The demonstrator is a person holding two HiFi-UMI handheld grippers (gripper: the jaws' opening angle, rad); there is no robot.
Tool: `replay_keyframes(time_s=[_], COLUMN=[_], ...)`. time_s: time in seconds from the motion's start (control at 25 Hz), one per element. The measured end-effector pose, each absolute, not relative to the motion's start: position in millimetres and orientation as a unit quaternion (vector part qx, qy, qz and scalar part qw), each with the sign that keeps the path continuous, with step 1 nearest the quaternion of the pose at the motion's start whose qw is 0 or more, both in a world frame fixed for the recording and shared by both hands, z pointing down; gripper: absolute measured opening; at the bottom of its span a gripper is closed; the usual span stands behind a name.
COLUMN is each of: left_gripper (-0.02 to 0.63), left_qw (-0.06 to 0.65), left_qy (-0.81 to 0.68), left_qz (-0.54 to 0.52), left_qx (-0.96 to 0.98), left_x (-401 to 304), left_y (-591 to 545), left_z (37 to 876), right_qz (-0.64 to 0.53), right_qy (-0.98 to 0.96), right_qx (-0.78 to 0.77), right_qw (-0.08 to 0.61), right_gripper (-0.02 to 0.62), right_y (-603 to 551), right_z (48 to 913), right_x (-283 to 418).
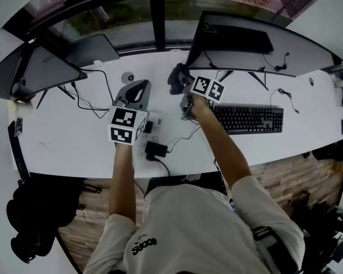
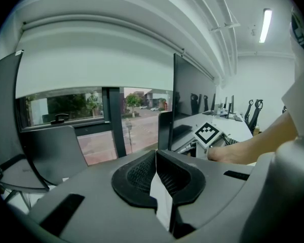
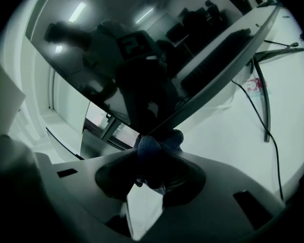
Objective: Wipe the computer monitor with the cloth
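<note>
The big dark computer monitor (image 1: 257, 39) stands at the back right of the white desk (image 1: 74, 147). My right gripper (image 1: 183, 80) is shut on a dark blue cloth (image 1: 176, 76) at the monitor's lower left corner. In the right gripper view the bunched cloth (image 3: 153, 148) sits between the jaws, up against the bottom edge of the screen (image 3: 142, 49), which mirrors the gripper. My left gripper (image 1: 138, 85) hovers over the desk to the left of it, shut and holding nothing. In the left gripper view that gripper (image 2: 156, 160) has its jaws closed edge to edge.
A black keyboard (image 1: 248, 119) lies in front of the monitor. A second monitor (image 1: 40, 67) stands at the left. Cables, a power adapter (image 1: 155, 148) and a white power strip (image 1: 147, 131) lie near the front middle. A window runs behind the desk.
</note>
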State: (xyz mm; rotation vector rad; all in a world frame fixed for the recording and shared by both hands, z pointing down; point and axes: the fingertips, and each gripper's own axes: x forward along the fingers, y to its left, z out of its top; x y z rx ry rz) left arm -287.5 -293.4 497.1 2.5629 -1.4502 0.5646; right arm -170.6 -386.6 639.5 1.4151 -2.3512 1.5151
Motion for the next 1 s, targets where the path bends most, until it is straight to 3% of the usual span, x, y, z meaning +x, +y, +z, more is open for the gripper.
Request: replay_keyframes(time_s=[0.36,1.0], left_gripper=[0.018,0.018], left_qw=[0.079,0.084], left_qy=[-0.513,-0.51], left_qz=[0.21,0.219], left_qx=[0.828,0.828], left_x=[-280.7,-198.1], left_y=[-281.4,-293.3], left_z=[502.4,499.0], right_qz=[0.53,0.48], right_qy=[-0.731,-0.792], right_qx=[0.429,0.369], right_qw=[-0.033,-0.076], right_gripper=[0.103,0.101], right_y=[-401.9,-401.2], right_z=[670.1,633.9], right_x=[-149.1,-78.0])
